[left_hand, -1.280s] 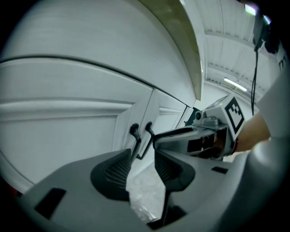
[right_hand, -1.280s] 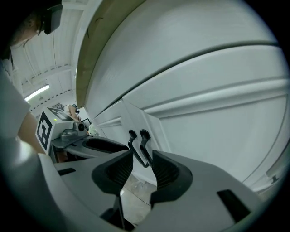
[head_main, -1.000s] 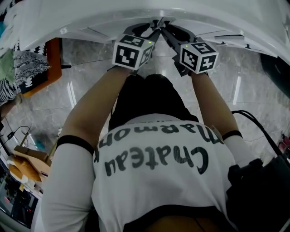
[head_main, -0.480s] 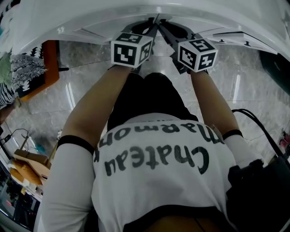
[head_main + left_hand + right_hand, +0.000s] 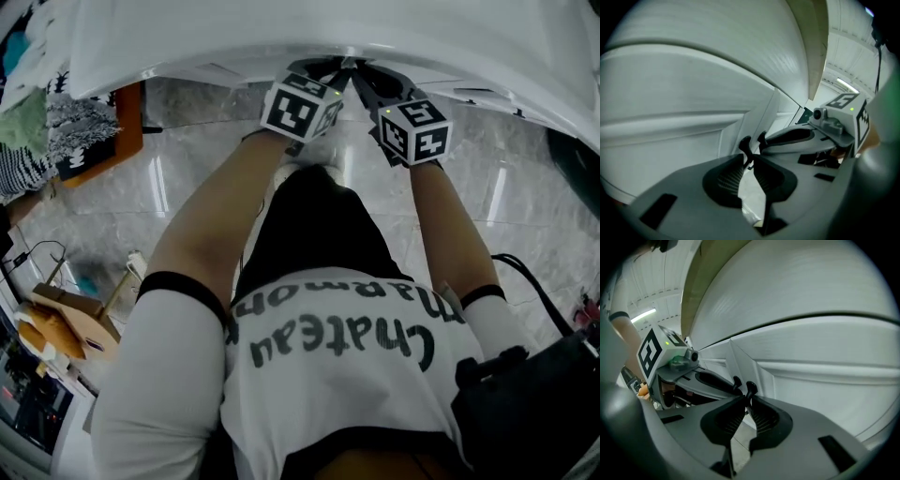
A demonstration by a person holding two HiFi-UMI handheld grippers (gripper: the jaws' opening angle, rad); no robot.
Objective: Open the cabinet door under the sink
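Observation:
The white cabinet doors under the sink fill both gripper views. In the left gripper view the left door (image 5: 684,117) ends in a thin edge that runs down into my left gripper (image 5: 753,141). Its jaws have just been closing and now pinch that edge. The right door (image 5: 825,380) likewise ends in an edge that my right gripper (image 5: 743,384) has just closed on. In the head view both marker cubes (image 5: 300,108) (image 5: 415,129) sit side by side under the sink's rim (image 5: 281,37), which hides the fingertips.
The sink's curved white underside (image 5: 717,42) hangs close above both grippers. Grey marble floor (image 5: 187,197) lies below. An orange-edged thing (image 5: 122,141) stands at the left, clutter (image 5: 56,328) sits at the lower left, and a black cable (image 5: 534,272) and bag (image 5: 525,403) are at the right.
The left marker cube has shifted right, closer to the right one. Both stay tucked under the sink's rim, and the person's body has moved a little in the head view.

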